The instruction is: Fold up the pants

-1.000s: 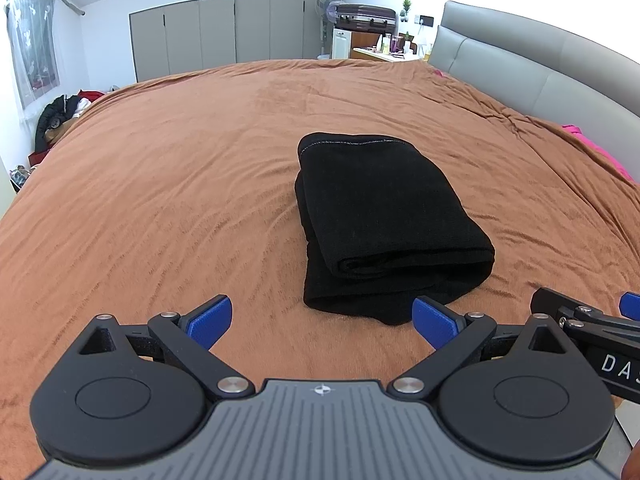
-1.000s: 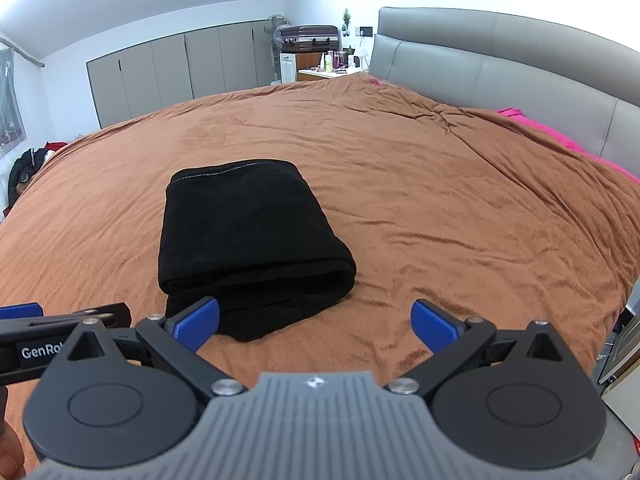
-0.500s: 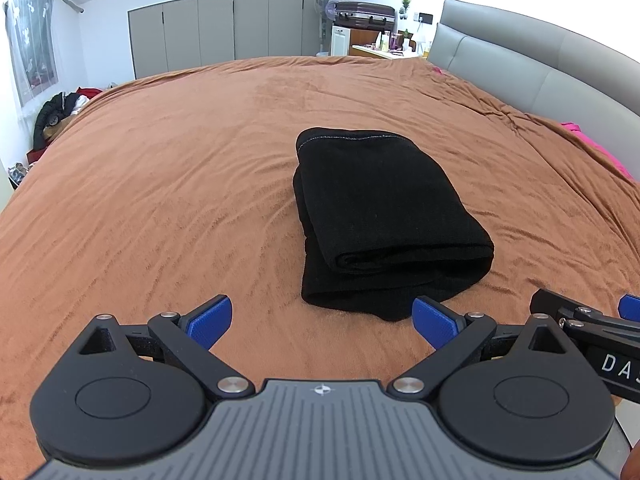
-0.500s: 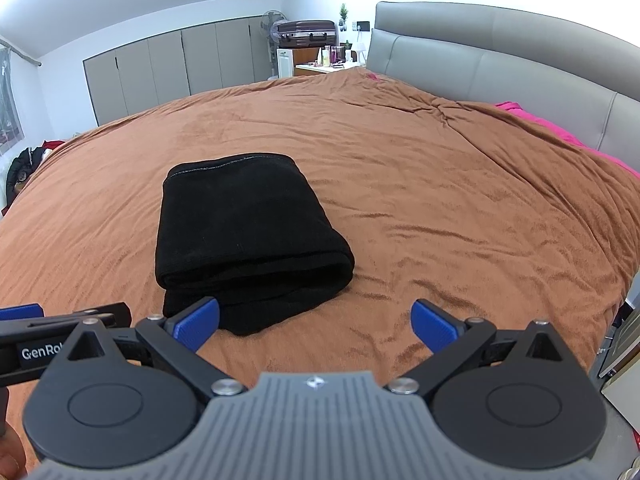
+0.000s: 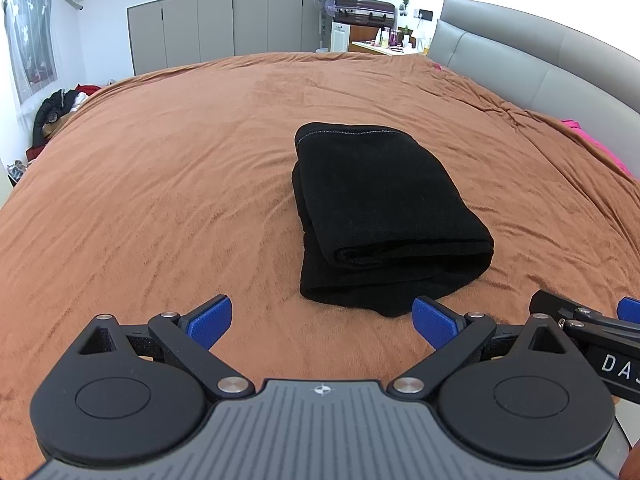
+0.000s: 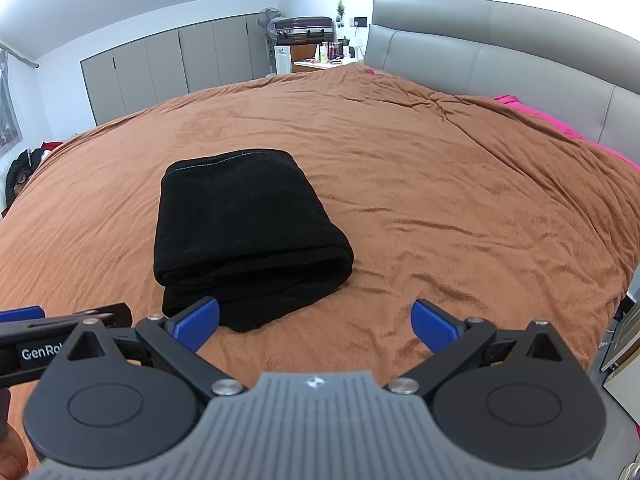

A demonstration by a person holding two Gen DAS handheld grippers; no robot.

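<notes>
**Folded pants on the bed, both claws wide**

Left wrist view: the left gripper (image 5: 322, 322) gapes wide and empty, hovering just short of the folded pants (image 5: 380, 204) on the bed (image 5: 160, 184).

Right wrist view: the right gripper (image 6: 316, 326) is equally wide, empty, near the pants' (image 6: 244, 220) front right corner.

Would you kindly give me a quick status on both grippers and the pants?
Left gripper open, empty, short of the pants. Right gripper open, empty. Pants folded in a stack on the brown bedspread. Nothing in the way.
</notes>
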